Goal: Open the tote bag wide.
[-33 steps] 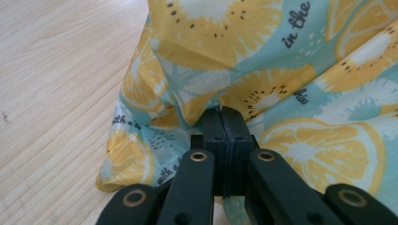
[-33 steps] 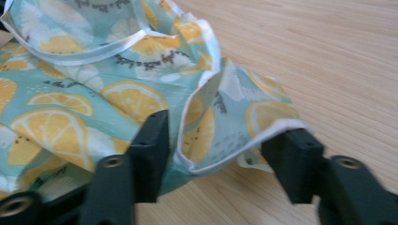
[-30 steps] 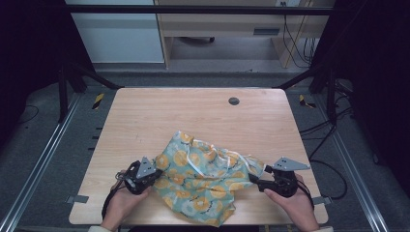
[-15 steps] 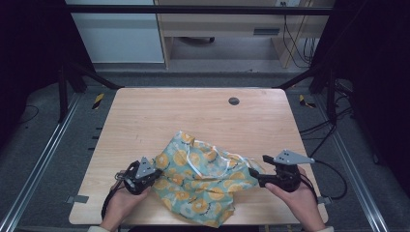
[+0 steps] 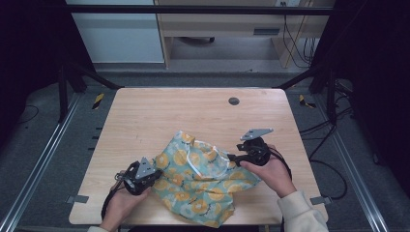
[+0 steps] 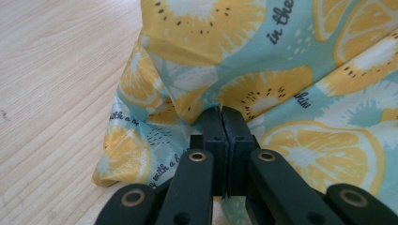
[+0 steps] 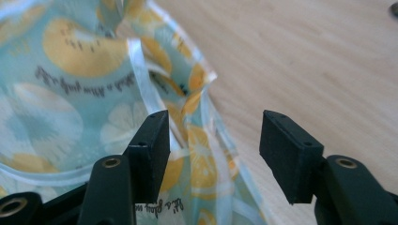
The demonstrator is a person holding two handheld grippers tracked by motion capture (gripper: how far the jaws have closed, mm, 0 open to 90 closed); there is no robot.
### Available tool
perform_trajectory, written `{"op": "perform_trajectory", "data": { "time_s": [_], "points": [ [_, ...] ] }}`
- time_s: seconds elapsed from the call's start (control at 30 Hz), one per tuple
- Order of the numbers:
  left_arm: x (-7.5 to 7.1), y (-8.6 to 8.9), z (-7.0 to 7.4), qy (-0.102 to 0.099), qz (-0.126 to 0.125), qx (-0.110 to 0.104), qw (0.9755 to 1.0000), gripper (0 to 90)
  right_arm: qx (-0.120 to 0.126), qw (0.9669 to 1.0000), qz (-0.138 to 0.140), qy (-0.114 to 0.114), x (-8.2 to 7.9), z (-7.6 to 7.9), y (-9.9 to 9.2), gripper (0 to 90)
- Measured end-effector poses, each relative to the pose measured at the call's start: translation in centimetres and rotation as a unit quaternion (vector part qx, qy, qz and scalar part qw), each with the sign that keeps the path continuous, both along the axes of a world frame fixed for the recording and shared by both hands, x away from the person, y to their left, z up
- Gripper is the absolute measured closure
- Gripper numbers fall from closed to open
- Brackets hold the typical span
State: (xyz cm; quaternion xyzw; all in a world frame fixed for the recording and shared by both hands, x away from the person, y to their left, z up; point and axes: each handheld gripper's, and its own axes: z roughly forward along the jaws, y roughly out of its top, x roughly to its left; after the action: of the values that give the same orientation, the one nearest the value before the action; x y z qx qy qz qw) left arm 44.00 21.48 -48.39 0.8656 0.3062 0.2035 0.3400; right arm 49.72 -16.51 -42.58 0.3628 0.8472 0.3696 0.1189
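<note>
A teal cloth [image 5: 203, 181] printed with yellow citrus slices lies crumpled on the near half of the wooden table [image 5: 169, 116]. My left gripper [image 5: 157, 173] is shut on the cloth's left edge; in the left gripper view the jaws [image 6: 220, 117] meet with a fold of the cloth [image 6: 234, 47] pinched between them. My right gripper [image 5: 232, 157] is at the cloth's upper right edge. Its jaws [image 7: 213, 129] have just been closing but stand apart. The white-hemmed cloth edge [image 7: 141, 70] lies between and below them, and the pads do not press on it.
A small dark round hole [image 5: 234, 101] sits in the table's far right part. Bare wood [image 7: 305, 61] lies to the right of the cloth and across the far half. The table's front edge is close below the cloth. Cables trail over the floor at right.
My right gripper has moved away from the person and to the left, up along the cloth's right side. The cloth's right part has bunched inward. The left gripper has stayed put.
</note>
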Motion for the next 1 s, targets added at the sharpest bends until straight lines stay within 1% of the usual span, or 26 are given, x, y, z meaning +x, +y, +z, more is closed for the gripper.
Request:
{"op": "perform_trajectory", "data": {
  "time_s": [0.03, 0.1, 0.13, 0.17, 0.2, 0.23, 0.27, 0.3, 0.4, 0.5, 0.53, 0.6, 0.67, 0.7, 0.8, 0.87, 0.9, 0.97, 1.0],
  "points": [
    [0.0, 0.0, 0.0, 0.000, 0.000, 0.001, 1.0000, 90.0, -0.005, 0.9999, 0.005, 0.010, 0.0, -0.2, 0.1, 45.5],
    [-0.1, -0.1, 0.0, -0.001, 0.000, 0.000, 1.0000, 89.9, -0.011, 0.9998, 0.012, 0.014, 0.0, -0.7, 0.1, 61.1],
    [-0.1, -0.1, 0.0, -0.001, 0.000, 0.000, 1.0000, 89.9, -0.019, 0.9996, 0.014, 0.015, 0.0, -0.8, 0.1, 66.8],
    [-0.1, 0.0, 0.0, 0.000, -0.001, -0.001, 1.0000, 89.9, -0.019, 0.9996, 0.014, 0.015, 0.0, -0.8, 0.1, 66.8],
    [-0.1, 0.0, 0.0, 0.000, -0.001, -0.001, 1.0000, 89.9, -0.016, 0.9997, 0.012, 0.013, 0.0, -0.8, 0.0, 79.4],
    [-0.1, 0.0, 0.0, 0.000, -0.001, -0.001, 1.0000, 89.9, -0.016, 0.9997, 0.012, 0.013, 0.0, -0.8, 0.0, 79.4],
    [-0.1, 0.0, 0.0, 0.000, 0.000, -0.001, 1.0000, 89.9, -0.013, 0.9997, 0.015, 0.015, 0.0, -0.7, -0.1, 84.5],
    [-0.1, 0.0, 0.0, 0.000, -0.001, -0.001, 1.0000, 89.9, -0.011, 0.9998, 0.011, 0.009, -0.1, -0.6, -0.2, 88.4],
    [-0.1, 0.0, 0.1, 0.000, 0.000, -0.001, 1.0000, 89.6, 0.010, 0.9999, 0.007, -0.009, -0.3, 0.1, -0.3, 89.8],
    [-0.1, 0.0, 0.1, 0.000, 0.001, -0.002, 1.0000, 89.6, 0.039, 0.9986, 0.008, -0.034, -0.8, 1.4, -0.3, 90.0],
    [-0.1, 0.0, 0.1, 0.000, 0.001, -0.001, 1.0000, 89.6, 0.047, 0.9981, 0.008, -0.039, -1.0, 1.8, -0.2, 90.0],
    [-0.1, 0.0, 0.1, -0.001, 0.001, -0.001, 1.0000, 89.6, 0.080, 0.9951, 0.022, -0.054, -1.7, 2.9, 0.0, 90.0],
    [-0.1, 0.0, 0.1, 0.000, 0.002, -0.001, 1.0000, 89.5, 0.094, 0.9929, 0.035, -0.064, -2.6, 3.7, 0.5, 90.0],
    [-0.1, 0.0, 0.1, -0.001, 0.002, -0.001, 1.0000, 89.5, 0.108, 0.9906, 0.049, -0.069, -3.2, 4.1, 0.9, 90.0],
    [-0.2, 0.1, 0.1, -0.001, 0.003, -0.002, 1.0000, 89.1, 0.124, 0.9869, 0.072, -0.075, -4.7, 4.5, 1.5, 90.0],
    [-0.2, 0.1, 0.1, 0.000, 0.004, -0.003, 1.0000, 88.8, 0.140, 0.9829, 0.095, -0.073, -6.0, 4.5, 2.2, 90.0],
    [-0.2, 0.1, 0.2, 0.000, 0.003, -0.001, 1.0000, 88.7, 0.145, 0.9813, 0.104, -0.072, -6.5, 4.3, 2.5, 90.0],
    [-0.2, 0.2, 0.2, 0.001, 0.005, -0.005, 1.0000, 88.7, 0.147, 0.9786, 0.130, -0.063, -7.8, 3.6, 3.2, 90.0],
    [-0.2, 0.2, 0.2, 0.001, 0.005, -0.004, 1.0000, 88.7, 0.144, 0.9782, 0.137, -0.060, -8.2, 3.3, 3.4, 90.0]
  ]
}}
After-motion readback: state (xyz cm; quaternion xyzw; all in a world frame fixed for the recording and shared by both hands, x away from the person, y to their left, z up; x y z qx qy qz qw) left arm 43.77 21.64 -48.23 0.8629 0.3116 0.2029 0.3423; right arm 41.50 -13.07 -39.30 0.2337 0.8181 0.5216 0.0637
